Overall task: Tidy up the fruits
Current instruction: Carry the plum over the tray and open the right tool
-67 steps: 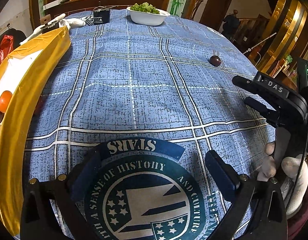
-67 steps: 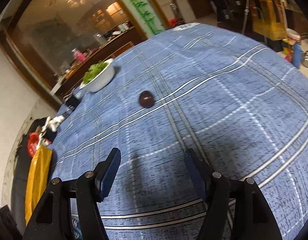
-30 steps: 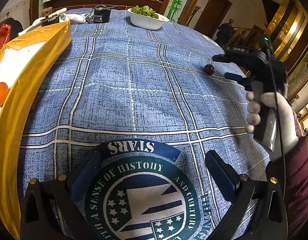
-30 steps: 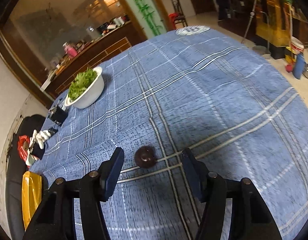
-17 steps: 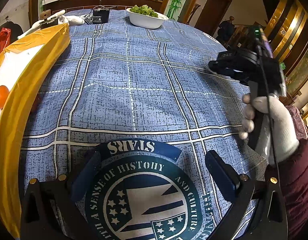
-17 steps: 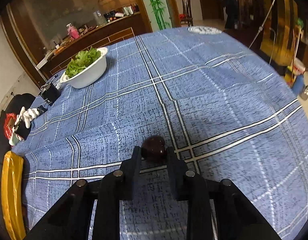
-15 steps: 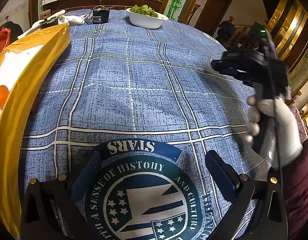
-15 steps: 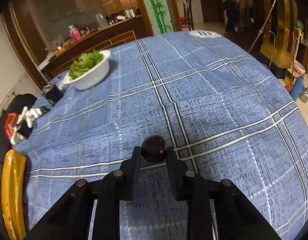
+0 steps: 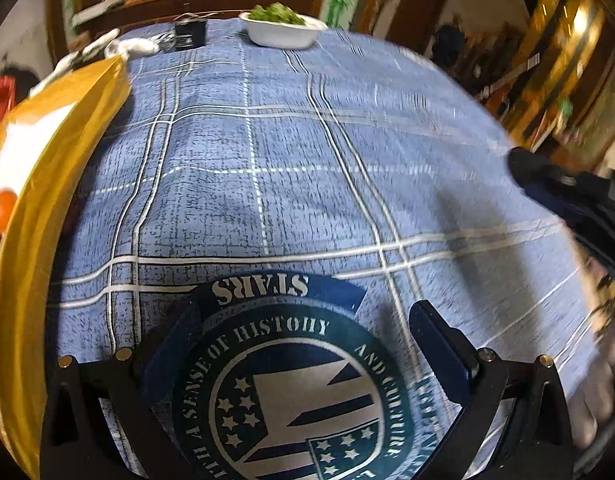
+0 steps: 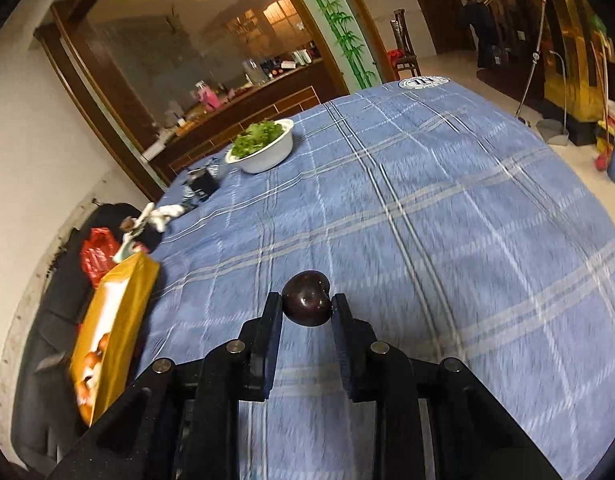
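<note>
The right gripper (image 10: 307,312) has its jaws pinching a dark plum (image 10: 306,298) at the very tips, above the blue checked cloth (image 10: 427,240) on the desk. The plum is round and glossy, and only its sides are caught, so it may slip out if the hand swings fast or tips down; then it would roll over the cloth and maybe off the edge.

The left gripper (image 9: 307,344) has its jaws spread wide with nothing between them, above a round emblem (image 9: 291,384) printed on the cloth. There I can read "STARS" and "A SENSE OF HISTORY AND CULTURE", upside down in this view.

To the left lies the yellow tray (image 10: 119,320), which already holds an orange fruit (image 9: 1,210) and some more. I judge it is the goal for the plum. The tray wall is raised, so a low approach may knock the plum against it.

Far behind stands a white bowl (image 10: 267,152) with greens, well apart from the tray. A second round emblem (image 10: 423,82) shows at the far edge, too small to read.
</note>
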`<state>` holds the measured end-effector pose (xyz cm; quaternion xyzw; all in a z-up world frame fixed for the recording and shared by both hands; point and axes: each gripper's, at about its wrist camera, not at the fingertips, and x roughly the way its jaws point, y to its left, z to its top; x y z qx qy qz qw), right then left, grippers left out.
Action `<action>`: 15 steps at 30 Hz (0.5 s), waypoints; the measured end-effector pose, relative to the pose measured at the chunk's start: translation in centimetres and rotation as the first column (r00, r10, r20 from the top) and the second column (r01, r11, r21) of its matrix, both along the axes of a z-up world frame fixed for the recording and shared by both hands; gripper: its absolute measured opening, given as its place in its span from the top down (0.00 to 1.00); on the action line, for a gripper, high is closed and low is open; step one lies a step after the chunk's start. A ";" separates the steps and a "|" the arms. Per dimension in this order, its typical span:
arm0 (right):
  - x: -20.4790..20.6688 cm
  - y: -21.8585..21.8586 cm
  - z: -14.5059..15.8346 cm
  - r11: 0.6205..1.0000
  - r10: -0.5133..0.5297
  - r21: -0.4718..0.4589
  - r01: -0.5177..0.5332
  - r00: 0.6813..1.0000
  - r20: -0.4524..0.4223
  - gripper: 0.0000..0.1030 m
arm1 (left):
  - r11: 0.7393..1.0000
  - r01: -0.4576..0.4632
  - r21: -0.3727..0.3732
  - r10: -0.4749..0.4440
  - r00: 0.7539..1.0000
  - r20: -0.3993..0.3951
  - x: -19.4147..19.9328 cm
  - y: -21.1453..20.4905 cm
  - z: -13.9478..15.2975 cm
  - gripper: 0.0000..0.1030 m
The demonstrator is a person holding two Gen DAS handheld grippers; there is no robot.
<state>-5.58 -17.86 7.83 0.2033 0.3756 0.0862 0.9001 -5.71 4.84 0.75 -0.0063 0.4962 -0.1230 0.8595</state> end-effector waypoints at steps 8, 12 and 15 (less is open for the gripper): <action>-5.4 0.0 -0.1 1.000 0.012 0.025 -0.014 0.997 0.075 0.73 | 0.992 0.022 0.128 -0.021 1.000 -0.010 -0.4 -1.7 -0.5 0.00; -7.0 -0.3 0.4 1.000 0.012 0.023 -0.015 0.993 0.114 0.73 | 0.992 0.015 0.128 -0.014 1.000 -0.011 -0.6 -1.7 -0.4 0.00; -8.1 -0.8 0.3 0.999 0.003 0.043 -0.009 0.992 0.130 0.73 | 0.992 0.011 0.129 -0.009 1.000 -0.012 -0.4 -1.7 -0.5 0.00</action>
